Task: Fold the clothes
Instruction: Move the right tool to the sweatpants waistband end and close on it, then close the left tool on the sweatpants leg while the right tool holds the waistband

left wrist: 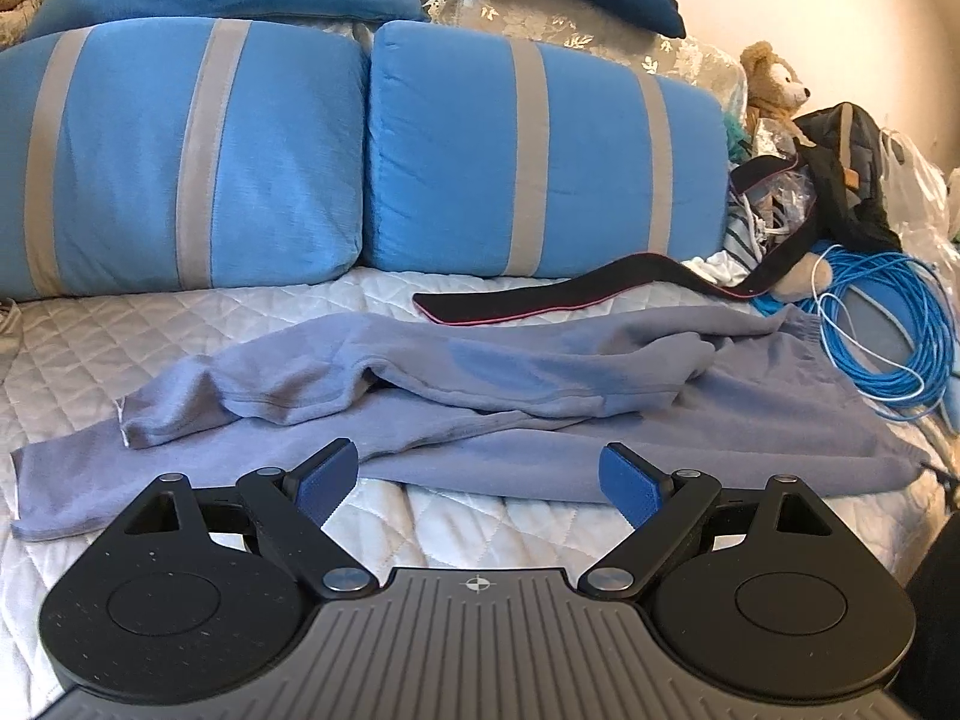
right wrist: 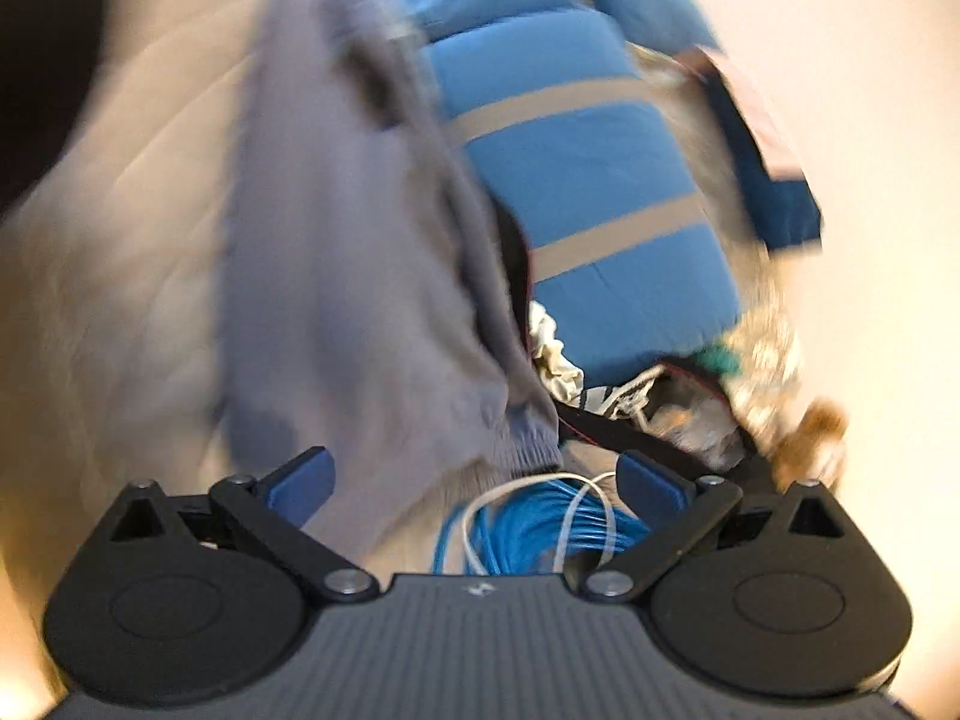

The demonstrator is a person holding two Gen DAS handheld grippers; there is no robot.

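A: How far along is the folding?

B: Hardly begun, I'd judge. Start with the bed (left wrist: 180,348): its quilted white cover carries everything, with two blue striped pillows (left wrist: 528,150) propped along the far side. Across the middle lies the lavender garment (left wrist: 480,396), spread wide but rumpled, one part flopped over the rest in a loose ridge. No clean crease or squared edge shows anywhere.

A: So nothing is folded?

B: Not that I can see. It looks roughly laid out, which may count as preparation. The smoothing and every real fold remain.

A: Anything crowding it?

B: A black strap with pink edging (left wrist: 540,294) lies just beyond it, and a coil of blue cable (left wrist: 888,330) sits beside its right end, near the ribbed hem.

A: And the grippers?

B: The left hand-held gripper (left wrist: 480,486) hovers over the near edge of the cloth, jaws spread, nothing between them. The right hand-held gripper (right wrist: 474,486) is released too, empty, above the cable and that hem; its view is badly blurred.
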